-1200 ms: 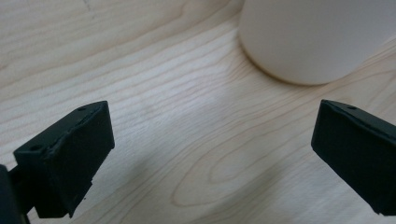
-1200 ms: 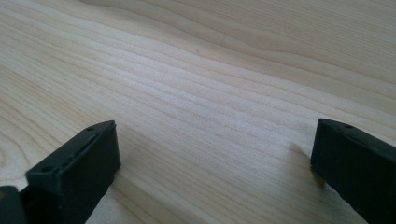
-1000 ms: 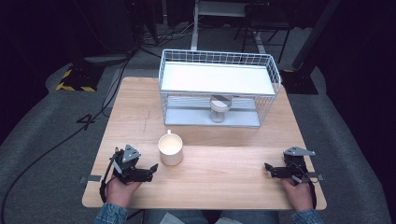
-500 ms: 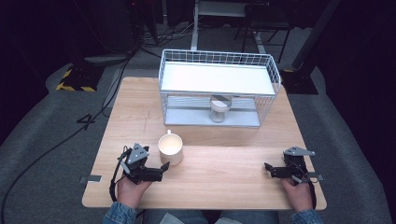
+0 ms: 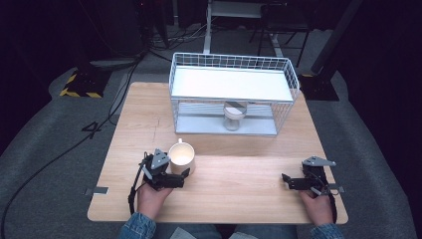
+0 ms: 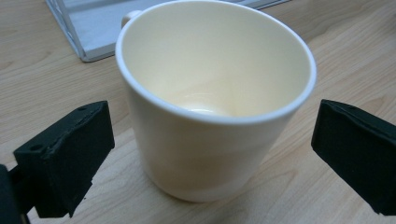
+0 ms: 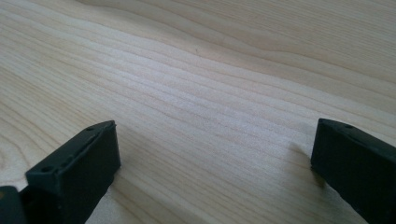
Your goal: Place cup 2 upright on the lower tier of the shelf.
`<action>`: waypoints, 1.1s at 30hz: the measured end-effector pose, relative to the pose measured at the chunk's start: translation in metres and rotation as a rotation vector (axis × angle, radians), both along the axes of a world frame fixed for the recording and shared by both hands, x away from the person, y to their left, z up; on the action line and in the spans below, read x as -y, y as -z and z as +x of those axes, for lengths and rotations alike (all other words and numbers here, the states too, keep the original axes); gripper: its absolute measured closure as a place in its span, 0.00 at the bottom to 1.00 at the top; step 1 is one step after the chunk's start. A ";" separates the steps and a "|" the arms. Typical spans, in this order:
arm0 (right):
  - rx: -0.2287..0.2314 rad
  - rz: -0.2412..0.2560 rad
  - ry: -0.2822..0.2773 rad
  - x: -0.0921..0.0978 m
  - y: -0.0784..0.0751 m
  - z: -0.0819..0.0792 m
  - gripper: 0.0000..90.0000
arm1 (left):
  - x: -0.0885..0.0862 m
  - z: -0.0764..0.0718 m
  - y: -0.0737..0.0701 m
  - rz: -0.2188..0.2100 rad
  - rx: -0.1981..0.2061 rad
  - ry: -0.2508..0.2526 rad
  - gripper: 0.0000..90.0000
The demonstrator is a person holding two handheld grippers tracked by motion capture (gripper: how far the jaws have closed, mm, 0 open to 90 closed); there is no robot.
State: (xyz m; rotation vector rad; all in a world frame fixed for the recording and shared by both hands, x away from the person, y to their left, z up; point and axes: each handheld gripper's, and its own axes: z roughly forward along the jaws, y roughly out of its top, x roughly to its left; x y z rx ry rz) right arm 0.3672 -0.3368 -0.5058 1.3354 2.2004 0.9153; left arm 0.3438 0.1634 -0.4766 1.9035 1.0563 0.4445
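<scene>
Cream ceramic, upright and empty: the mug point(image 5: 182, 156) stands on the pale wooden desk point(image 5: 239, 184), toward the front left, and from the high view the left hand-held gripper point(image 5: 183, 174) sits right at its near side, jaws spread, the person's hand point(image 5: 152, 194) behind it at the desk's front edge. Over on the right, the right hand-held gripper point(image 5: 287, 180) rests low on the desk, well apart from the mug, jaws spread and pointing left, nothing between them. At the back of the desk stands a white wire rack point(image 5: 234, 92) with a flat white top shelf, and on its lower shelf a small jar point(image 5: 233, 117) sits upright. Now along the left hand-held gripper point(image 6: 212, 154): the mug point(image 6: 210, 102) is squarely between the two black jaws, one at each side, both clear of its wall, with bare wood showing in the gaps. Its handle point(image 6: 130, 17) peeks out at the far rim, turned away from the gripper, and the inside is bare. A corner of the rack's base point(image 6: 93, 32) shows behind it. Over to the right hand-held gripper point(image 7: 215, 149): jaws wide apart, both tips down near the desk point(image 7: 210, 70), and between them just wood grain.
</scene>
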 end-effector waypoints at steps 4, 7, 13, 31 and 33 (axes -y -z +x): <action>0.000 0.000 0.000 0.000 0.000 0.000 0.02 | 0.002 0.007 0.003 -0.009 -0.001 -0.016 0.00; 0.000 0.000 0.000 0.000 0.000 0.000 0.02 | 0.004 0.012 0.006 -0.033 -0.007 -0.022 0.00; 0.000 0.000 0.000 0.000 0.000 0.000 0.02 | 0.011 0.020 0.010 -0.021 -0.015 -0.015 0.00; 0.000 0.000 0.000 0.000 0.000 0.000 0.02 | 0.020 0.024 0.012 0.034 0.021 -0.028 0.09; 0.000 0.000 0.000 0.000 0.000 0.000 0.02 | 0.020 0.024 0.012 0.035 0.022 -0.029 0.10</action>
